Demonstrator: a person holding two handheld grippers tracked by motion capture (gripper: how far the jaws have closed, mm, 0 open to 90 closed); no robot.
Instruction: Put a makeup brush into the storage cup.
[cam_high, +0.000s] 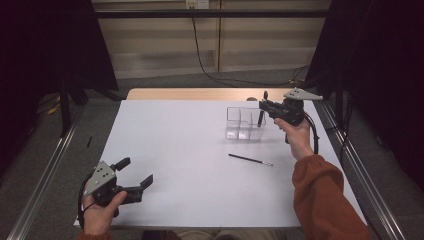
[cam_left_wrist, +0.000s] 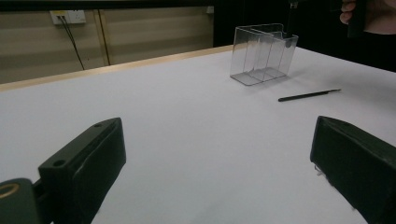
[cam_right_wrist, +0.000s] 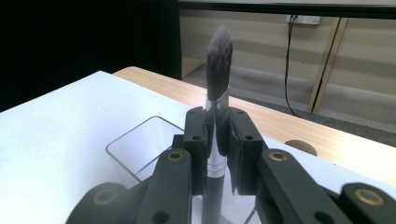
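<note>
The makeup brush (cam_right_wrist: 218, 88) stands upright, bristles up, clamped at its metal ferrule between the closed fingers (cam_right_wrist: 195, 140) of the right gripper (cam_high: 265, 106), with its handle end hanging over the right-hand compartment of the clear organizer (cam_high: 244, 123). The step in hand looks like lowering the brush into the organizer, so the next move calls for sinking straight down inside its walls before letting go. Near the organizer, toward the person, a thin black brush (cam_high: 250, 160) lies on the white table (cam_high: 175, 145); well away from the organizer, the left gripper (cam_high: 134, 176) rests with its fingers wide apart and empty.

Thin black brush (cam_high: 250, 160) lying flat, lower right of centre on the white counter (cam_high: 175, 150). Wall socket (cam_high: 196, 4) at top centre, cable (cam_high: 200, 55) dangling below.
</note>
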